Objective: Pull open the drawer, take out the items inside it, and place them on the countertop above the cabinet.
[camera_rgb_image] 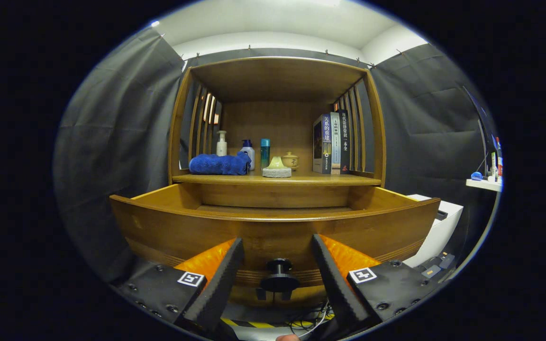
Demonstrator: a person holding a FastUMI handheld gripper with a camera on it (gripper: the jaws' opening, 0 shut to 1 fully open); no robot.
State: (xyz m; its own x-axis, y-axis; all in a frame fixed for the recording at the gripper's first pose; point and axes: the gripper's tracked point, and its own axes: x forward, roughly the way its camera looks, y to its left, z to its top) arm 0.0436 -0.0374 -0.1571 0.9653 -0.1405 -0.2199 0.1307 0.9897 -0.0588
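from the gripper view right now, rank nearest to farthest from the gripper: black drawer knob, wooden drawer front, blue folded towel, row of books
1. Black drawer knob: between the fingers of the open gripper, not pinched.
2. Wooden drawer front: just behind the knob.
3. Blue folded towel on the left and row of books on the right, on the countertop beyond the drawer: too close to call.
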